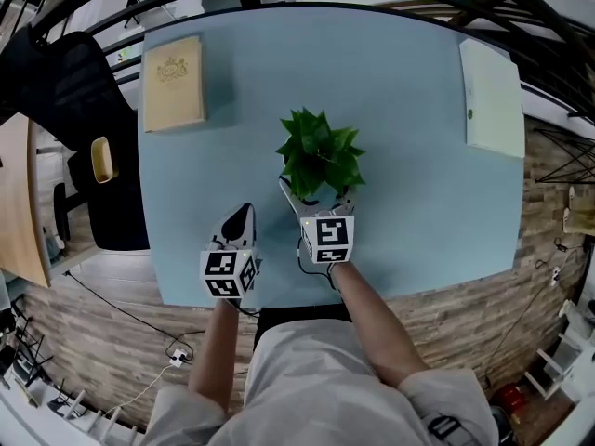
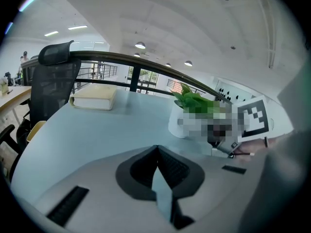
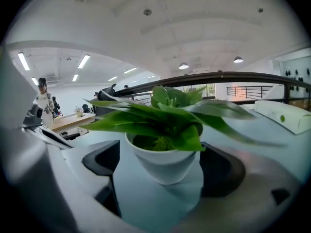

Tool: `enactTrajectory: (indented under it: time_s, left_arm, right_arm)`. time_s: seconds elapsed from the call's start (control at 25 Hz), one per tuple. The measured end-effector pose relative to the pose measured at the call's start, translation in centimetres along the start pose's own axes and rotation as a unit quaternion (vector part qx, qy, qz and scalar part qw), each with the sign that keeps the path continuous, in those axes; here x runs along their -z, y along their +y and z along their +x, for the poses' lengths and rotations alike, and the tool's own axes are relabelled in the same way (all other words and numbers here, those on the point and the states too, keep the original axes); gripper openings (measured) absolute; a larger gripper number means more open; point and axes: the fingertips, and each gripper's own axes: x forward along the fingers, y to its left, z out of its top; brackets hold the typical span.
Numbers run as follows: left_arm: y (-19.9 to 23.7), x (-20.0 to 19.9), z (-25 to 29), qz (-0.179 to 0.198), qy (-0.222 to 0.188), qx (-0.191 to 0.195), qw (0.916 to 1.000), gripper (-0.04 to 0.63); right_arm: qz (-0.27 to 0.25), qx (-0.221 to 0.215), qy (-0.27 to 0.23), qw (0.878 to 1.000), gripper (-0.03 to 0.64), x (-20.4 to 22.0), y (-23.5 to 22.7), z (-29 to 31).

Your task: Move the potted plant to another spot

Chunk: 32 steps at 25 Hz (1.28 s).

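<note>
At the table's near edge, the person's left gripper [image 1: 243, 214] hangs shut and empty over bare tabletop, at about 7 o'clock from the potted plant [image 1: 319, 151], seemingly kept clear as the spare hand. Just beyond it, the right gripper [image 1: 319, 204] has its jaws spread wide on either side of the plant's white pot. The pads are not yet touching, which suggests a grasp low on the pot rather than on the leaves. The plant stands upright near the middle of the light blue table [image 1: 409, 221]. Farther off, a tan book [image 1: 173, 82] lies at 10 o'clock and a white book [image 1: 491, 98] at 2 o'clock, leaving open tabletop between for a new spot.
</note>
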Motion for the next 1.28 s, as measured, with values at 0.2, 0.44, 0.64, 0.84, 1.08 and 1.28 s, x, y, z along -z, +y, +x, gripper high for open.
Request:
enactTrajectory:
  time_s: [0.2,0.44,0.64,0.84,1.08,1.28]
  left_arm:
    - [0.4,-0.3,0.3,0.001,0.002,0.001,1.0000,0.011]
    - [0.7,-0.2,0.7,-0.001,0.009,0.004,0.9999,0.011]
    - [0.5,0.0,1.2,-0.002,0.012,0.004,0.9999,0.011]
    - [0.3,0.1,1.1,-0.002,0.015,0.000,0.9999,0.011]
    - [-0.4,-0.2,0.7,0.001,0.012,-0.004,0.9999,0.011]
    - [-1.4,-1.0,0.4,0.006,0.004,-0.004,1.0000,0.011]
  right_arm:
    - [-0.002,0.013,-0.002,1.000,0.518,0.2,-0.8,1.3]
    - [-0.013,0.011,0.005,1.000,0.520,0.4,-1.3,2.3]
    - [-0.026,0.002,0.001,1.000,0.512,0.0,-1.0,2.9]
    - [-0.025,-0.024,0.005,0.999,0.506,0.3,-0.6,2.5]
    - [-0.017,-0.047,0.005,0.999,0.503,0.1,0.3,1.5]
    - [-0.015,-0.058,0.003,0.998,0.500,0.2,0.5,0.5]
